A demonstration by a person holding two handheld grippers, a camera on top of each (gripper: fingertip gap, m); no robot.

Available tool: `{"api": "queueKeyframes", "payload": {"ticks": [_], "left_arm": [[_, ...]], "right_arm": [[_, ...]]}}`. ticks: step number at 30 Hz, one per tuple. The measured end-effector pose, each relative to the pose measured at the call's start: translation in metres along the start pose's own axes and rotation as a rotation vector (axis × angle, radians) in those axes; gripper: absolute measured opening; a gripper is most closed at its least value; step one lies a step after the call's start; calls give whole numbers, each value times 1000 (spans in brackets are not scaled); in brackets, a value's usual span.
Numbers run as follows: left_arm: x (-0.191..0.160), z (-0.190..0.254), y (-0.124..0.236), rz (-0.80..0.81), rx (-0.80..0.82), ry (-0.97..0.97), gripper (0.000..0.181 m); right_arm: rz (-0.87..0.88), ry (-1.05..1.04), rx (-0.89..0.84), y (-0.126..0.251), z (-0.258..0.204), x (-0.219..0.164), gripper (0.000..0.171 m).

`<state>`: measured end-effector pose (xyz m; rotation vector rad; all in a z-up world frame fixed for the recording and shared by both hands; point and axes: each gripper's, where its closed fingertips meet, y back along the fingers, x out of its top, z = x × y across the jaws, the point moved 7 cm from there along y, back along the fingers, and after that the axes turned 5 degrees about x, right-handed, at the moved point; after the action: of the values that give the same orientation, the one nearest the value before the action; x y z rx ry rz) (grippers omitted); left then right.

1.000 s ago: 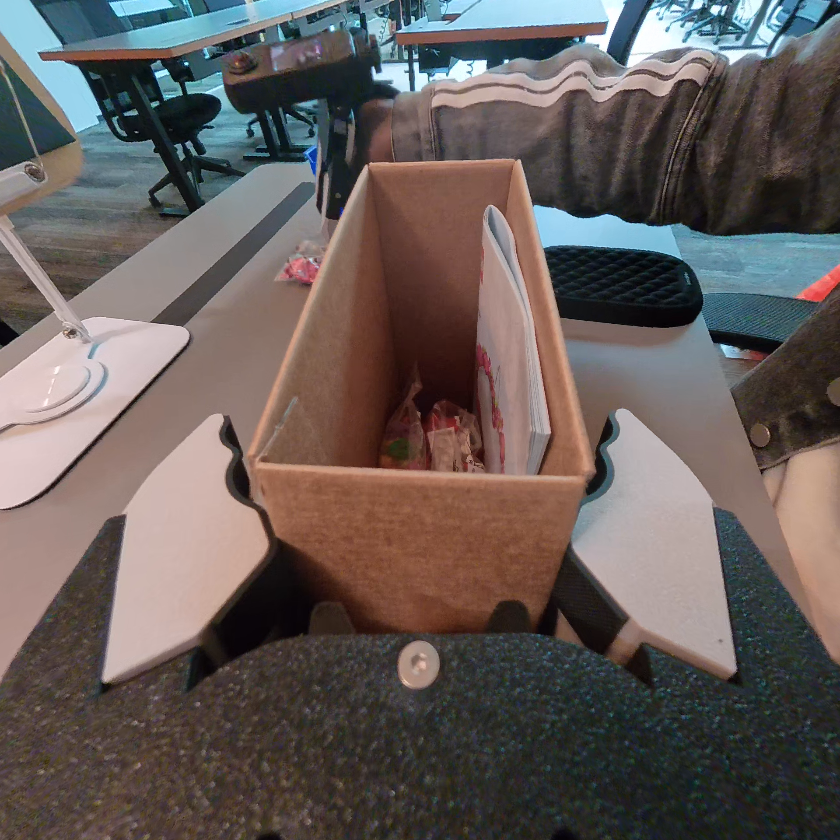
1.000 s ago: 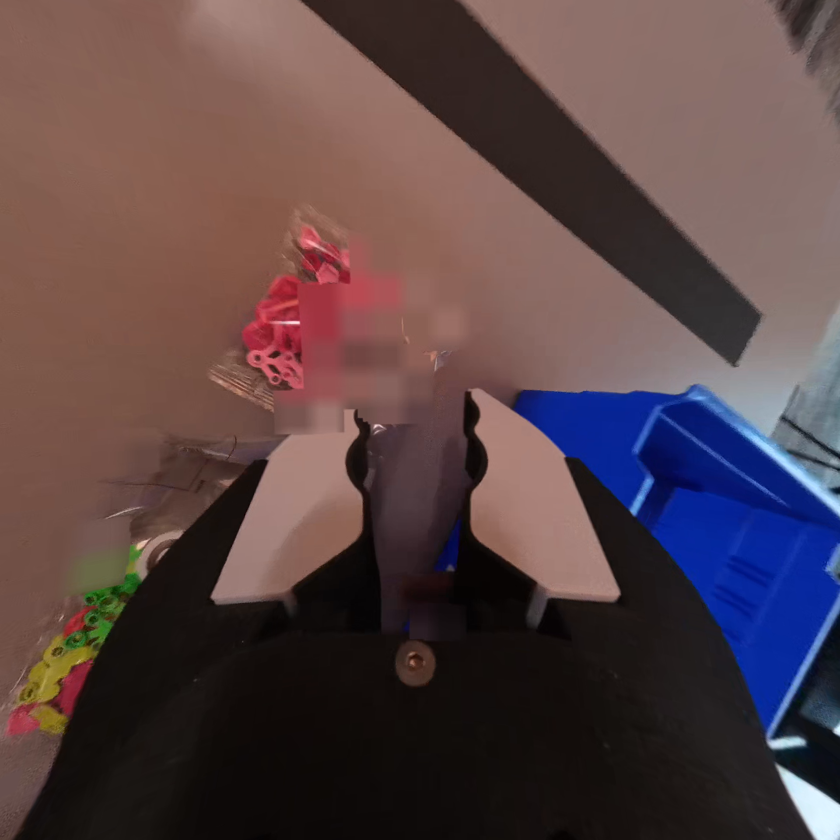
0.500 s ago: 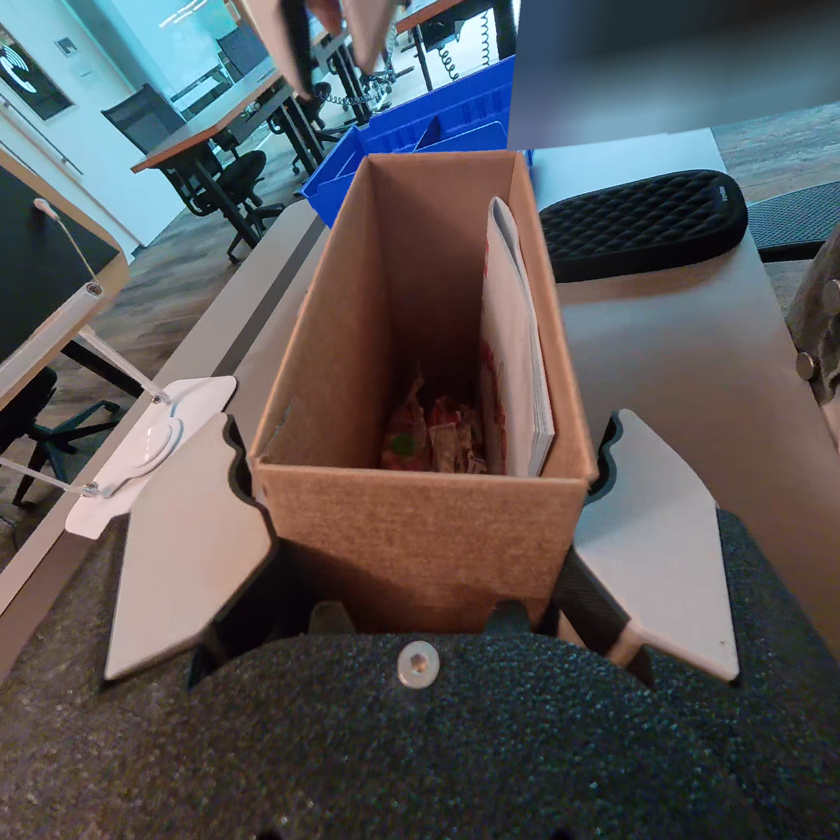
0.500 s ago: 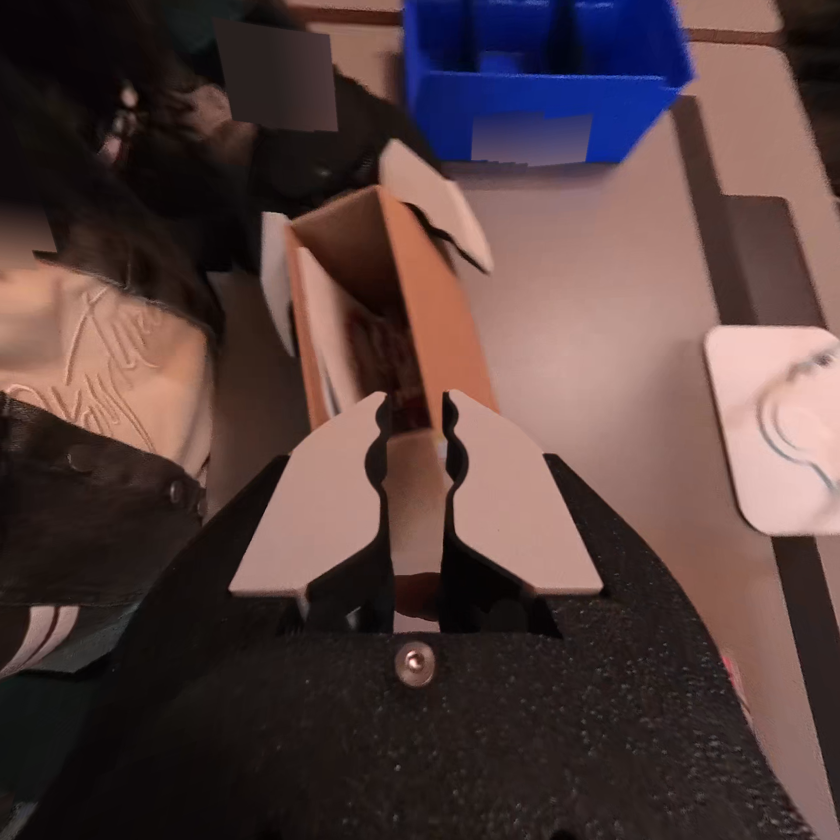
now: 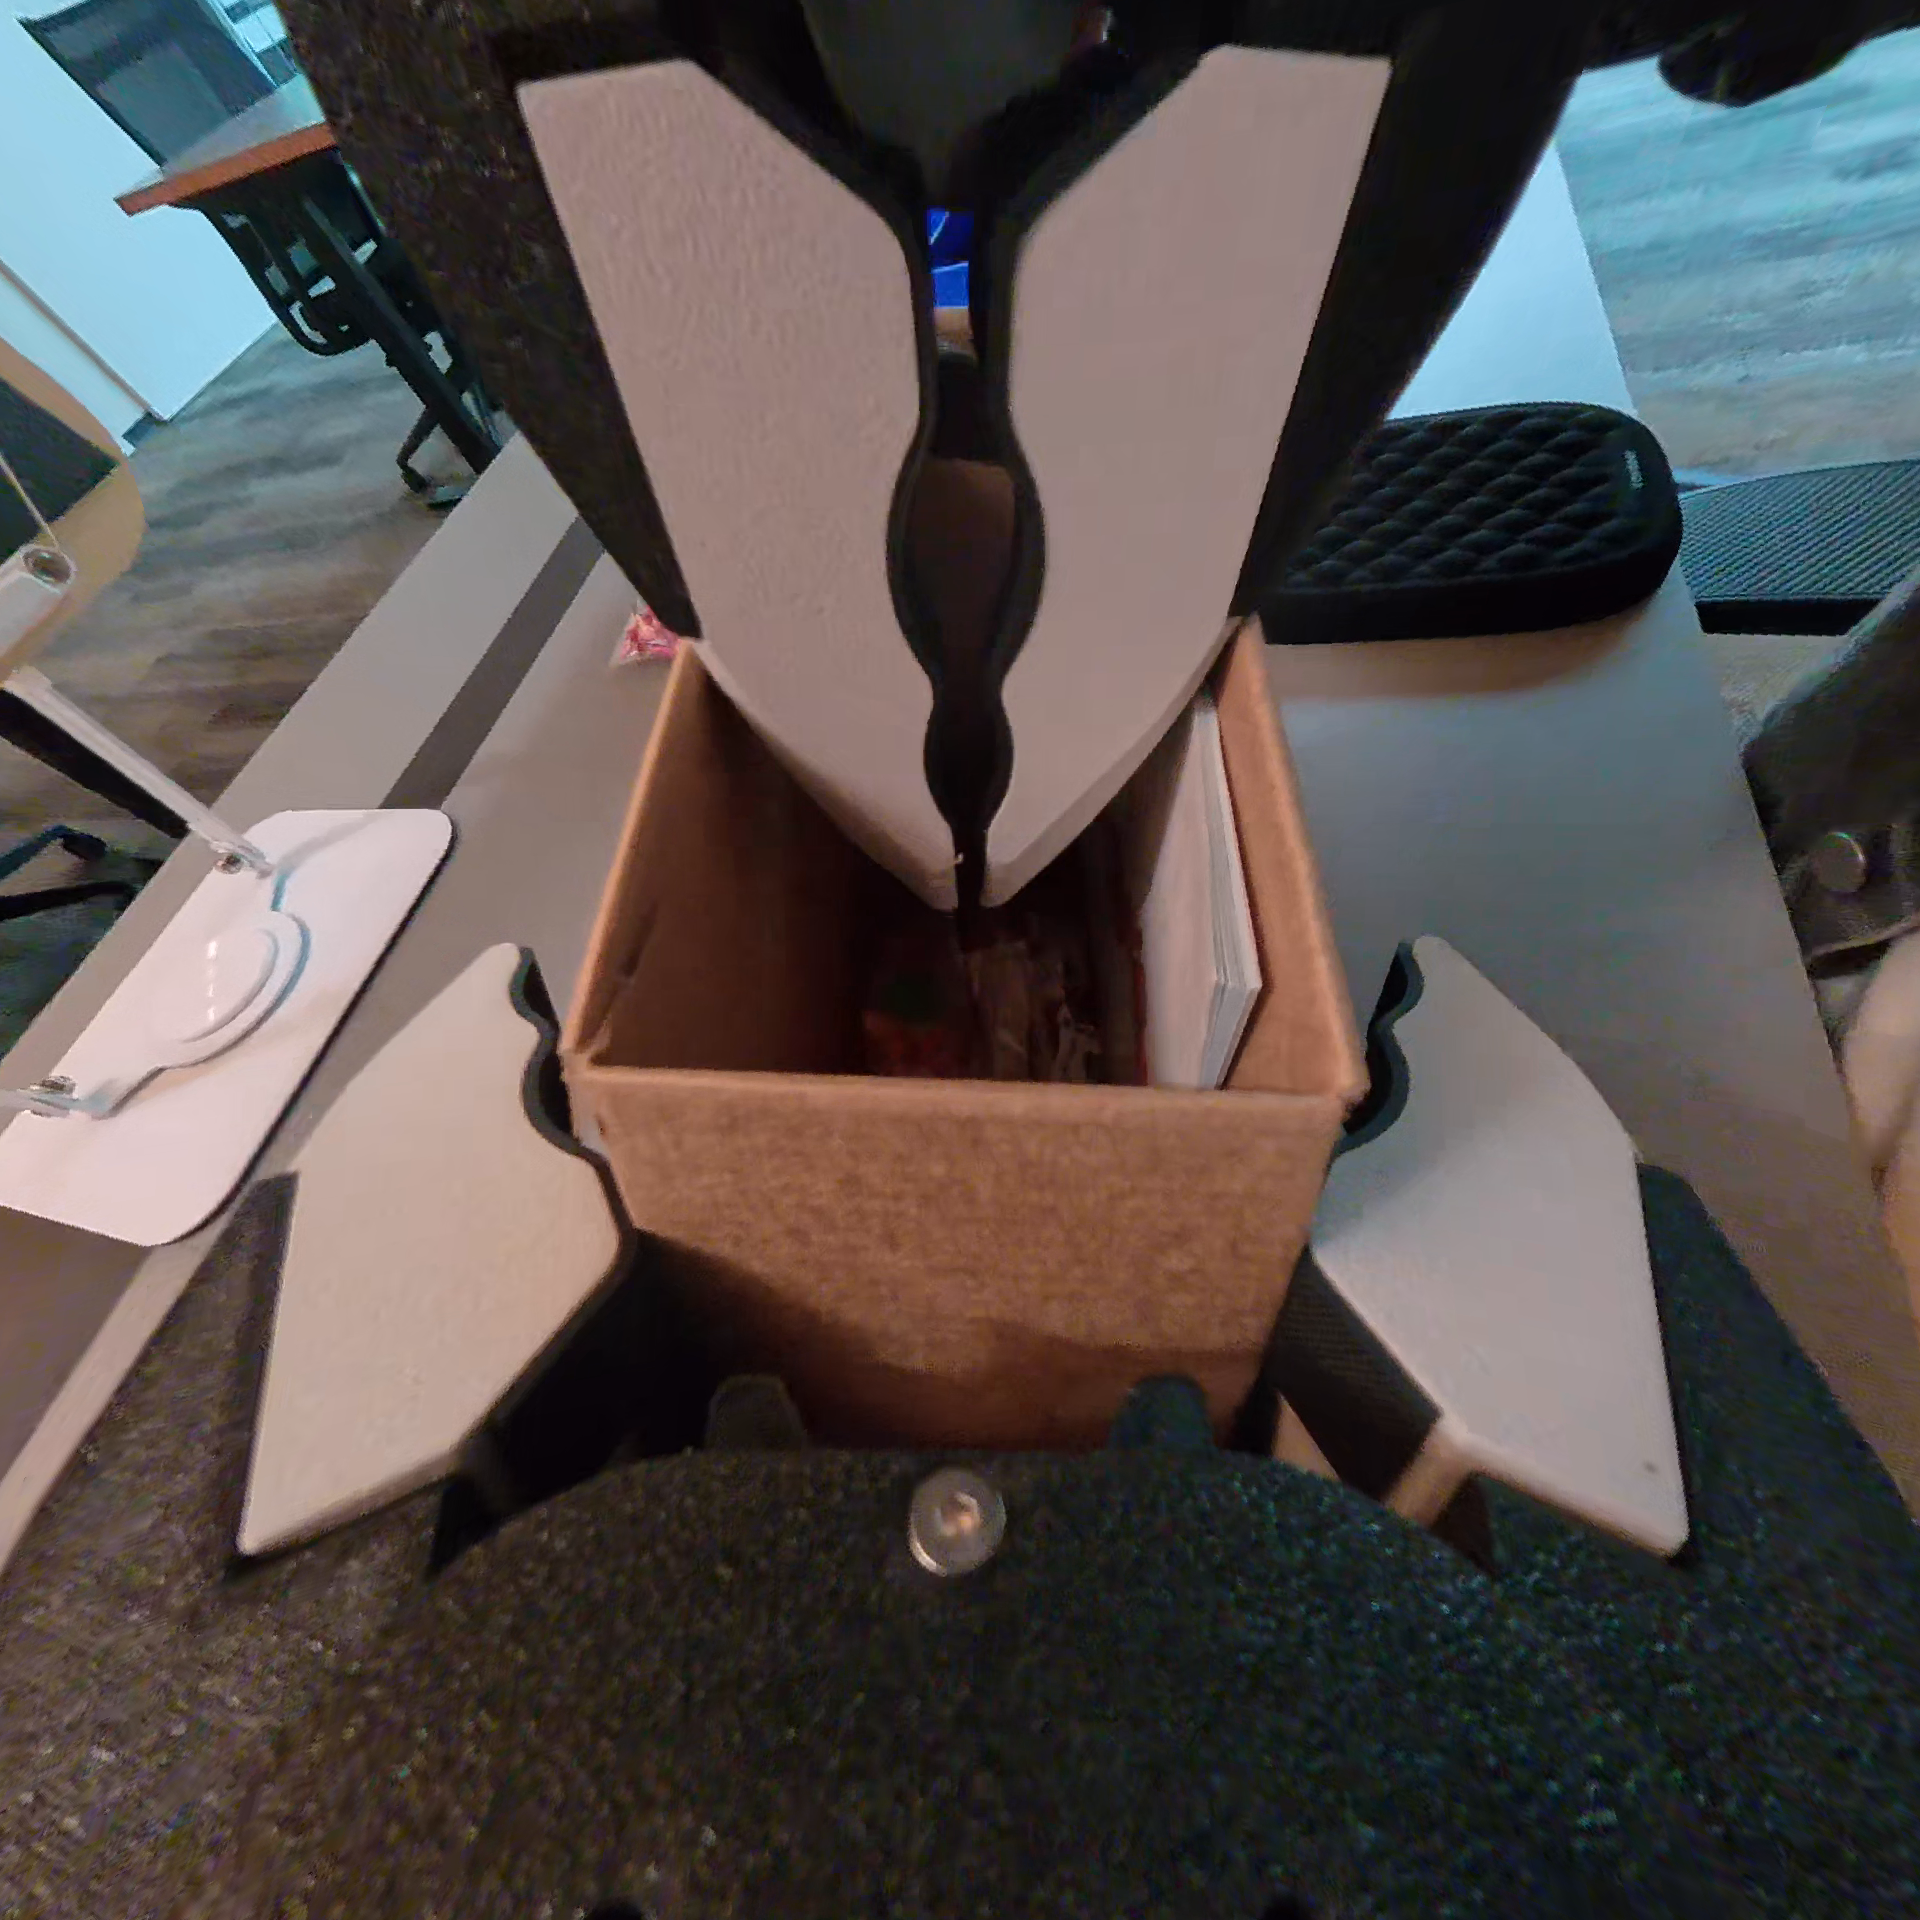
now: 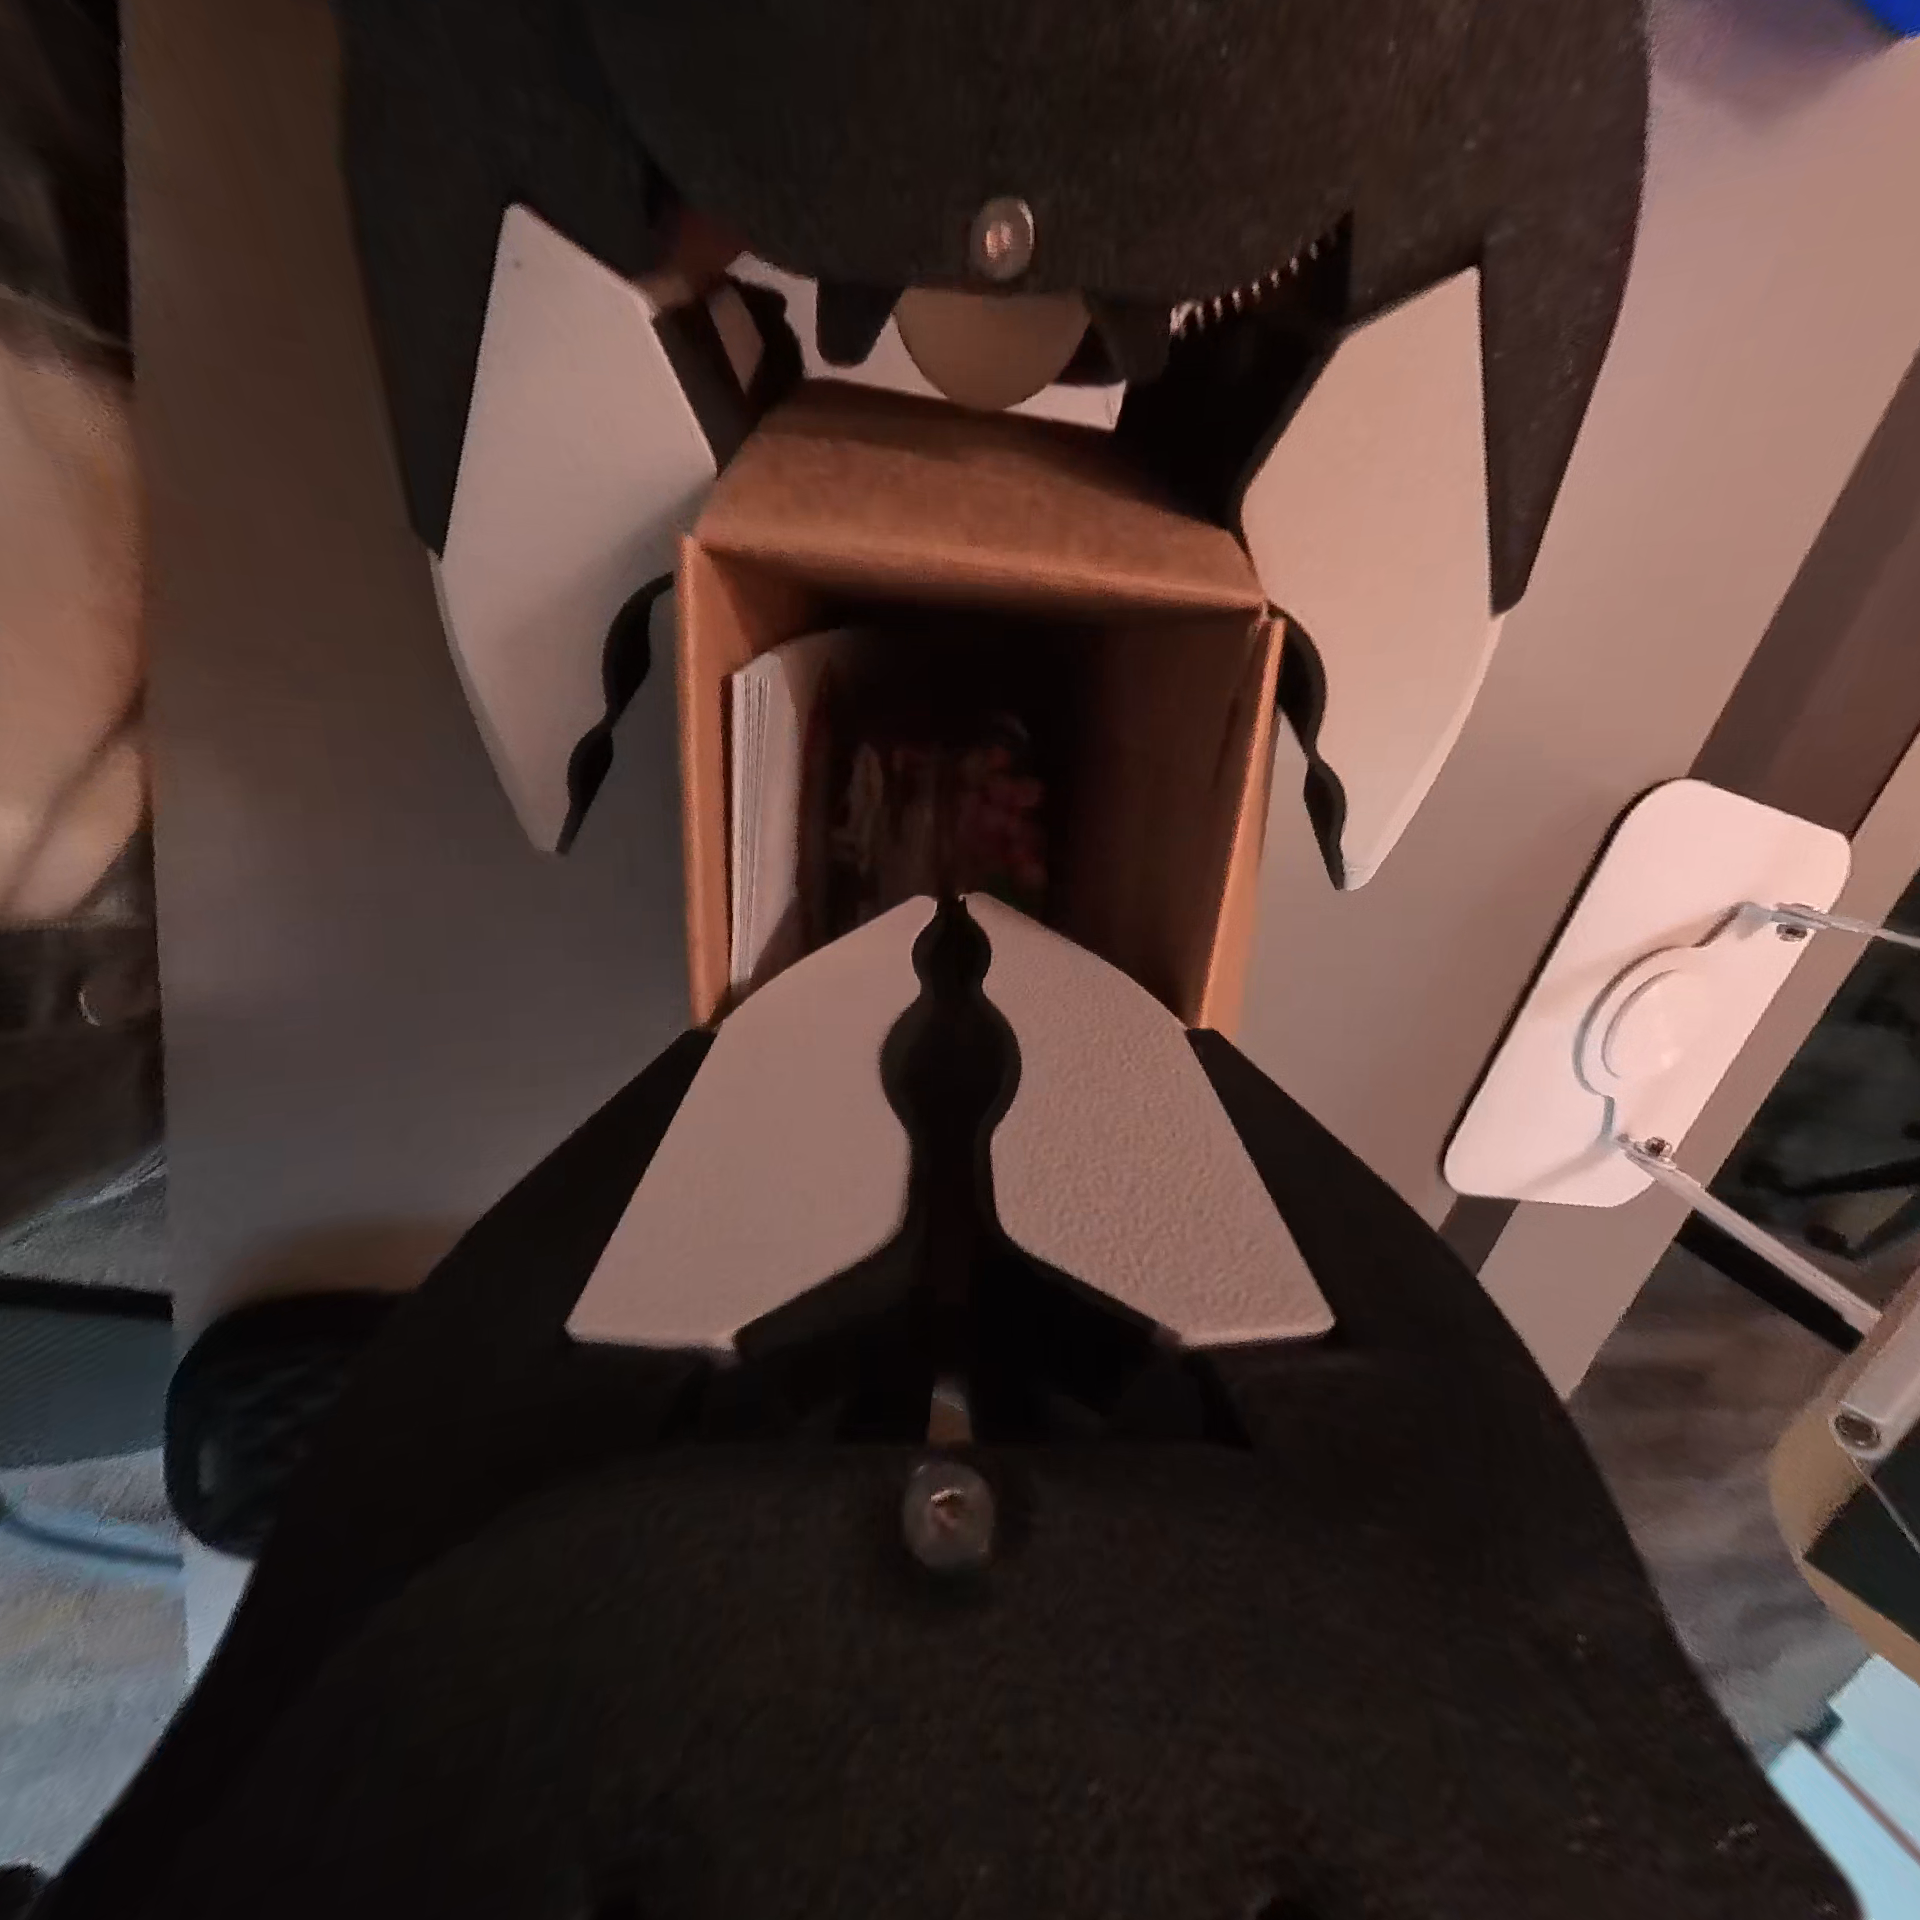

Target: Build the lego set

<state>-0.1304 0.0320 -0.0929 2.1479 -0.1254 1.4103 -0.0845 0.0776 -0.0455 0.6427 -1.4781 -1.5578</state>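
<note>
Open office with grey tabletop and desks behind

A pale grey tabletop [image 5: 1507,852] with a dark strip [image 5: 488,665] toward 10 o'clock fills the left wrist view; a white flat stand base [image 5: 208,997] sits at 9 o'clock and a black quilted pad [image 5: 1475,520] at 1 o'clock. Beyond, at 11 o'clock, a wood-topped desk [image 5: 239,156] on black legs stands on mottled grey carpet [image 5: 260,520] against a pale bluish wall [image 5: 94,239]. The light is cool and even.
</note>
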Motion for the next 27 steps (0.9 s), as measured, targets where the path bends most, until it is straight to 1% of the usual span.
{"api": "queueKeyframes", "payload": {"ticks": [3, 6, 8, 10, 11, 13, 16, 17, 18, 19, 20, 22, 24, 25, 27], "left_arm": [[-3, 0, 1, 46, -11, 21, 144], [-3, 1, 2, 56, 12, 12, 144], [-1, 4, 0, 42, 28, 2, 144], [-1, 5, -1, 29, 53, -2, 144], [0, 7, 0, 32, 68, -4, 144], [0, 11, 2, 56, 106, -46, 143], [-2, 19, 7, 46, 244, -216, 143], [-2, 21, 8, 35, 295, -286, 142], [0, 23, 10, 24, 350, -359, 138], [3, 22, 14, 20, 422, -444, 126], [6, 22, 18, 25, 479, -539, 103], [9, 24, 14, -1, 459, -581, 105], [9, 27, 8, 14, 439, -593, 108], [7, 27, 7, -3, 444, -615, 109], [5, 26, 6, -28, 434, -625, 110]], "right_arm": [[-70, 32, 37, -2, 0, 5, 0], [-31, -26, 18, -3, 0, 5, 0], [-17, -61, -20, -3, -3, 1, 0], [-8, -91, -108, 2, -6, -3, 2], [27, -97, -146, 8, -8, -5, 7], [166, -147, -192, 28, -16, -12, 9], [362, -242, -206, 50, -37, -35, 22], [423, -278, -197, 51, -44, -42, 22], [474, -321, -190, 49, -51, -48, 22], [517, -364, -187, 45, -57, -52, 22], [557, -409, -197, 40, -62, -55, 23], [642, -489, -211, 27, -67, -58, 25], [684, -524, -181, 8, -71, -59, 31], [662, -506, -175, 0, -73, -62, 33], [593, -358, -228, -3, -77, -69, 31]]}}
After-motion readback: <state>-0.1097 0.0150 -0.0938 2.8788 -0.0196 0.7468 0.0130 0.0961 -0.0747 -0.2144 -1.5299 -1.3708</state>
